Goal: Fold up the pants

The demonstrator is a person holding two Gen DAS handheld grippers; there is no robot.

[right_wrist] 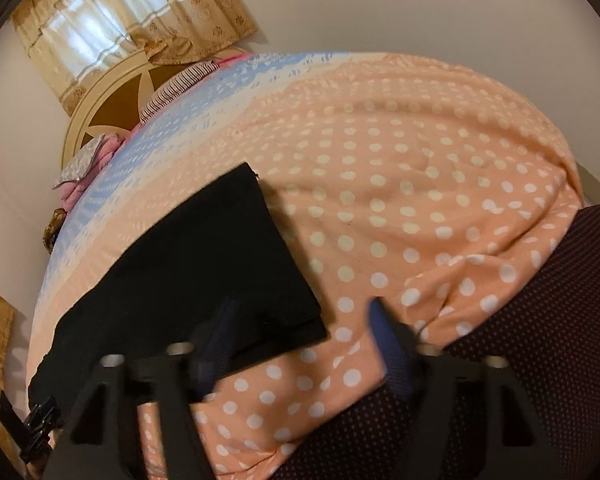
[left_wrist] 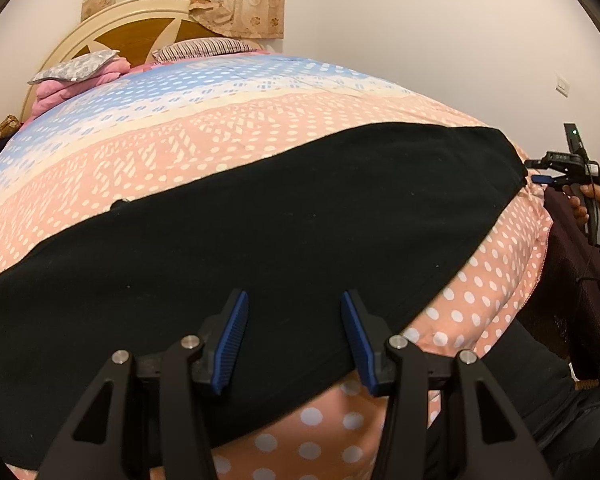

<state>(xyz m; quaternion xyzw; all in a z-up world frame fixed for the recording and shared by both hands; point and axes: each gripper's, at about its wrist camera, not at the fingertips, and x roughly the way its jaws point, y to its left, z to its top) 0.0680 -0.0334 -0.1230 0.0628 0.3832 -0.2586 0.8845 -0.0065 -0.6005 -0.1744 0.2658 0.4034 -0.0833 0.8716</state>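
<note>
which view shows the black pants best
The left wrist view: the black pants stretch sharply across the polka-dot bedspread, nearly end to end. The right wrist view shows only one blurred end, partly hidden behind the right gripper.

The pants point(left_wrist: 260, 232) are laid across the bed point(left_wrist: 260, 120) (near its front edge), pillows point(left_wrist: 204, 48) behind.

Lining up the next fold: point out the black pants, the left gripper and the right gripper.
black pants point(left_wrist: 260, 220), left wrist view, middle of the cloth.
left gripper point(left_wrist: 294, 340), left wrist view, midway between the open fingertips.
right gripper point(right_wrist: 304, 344), right wrist view, midway between the open fingertips.
</note>
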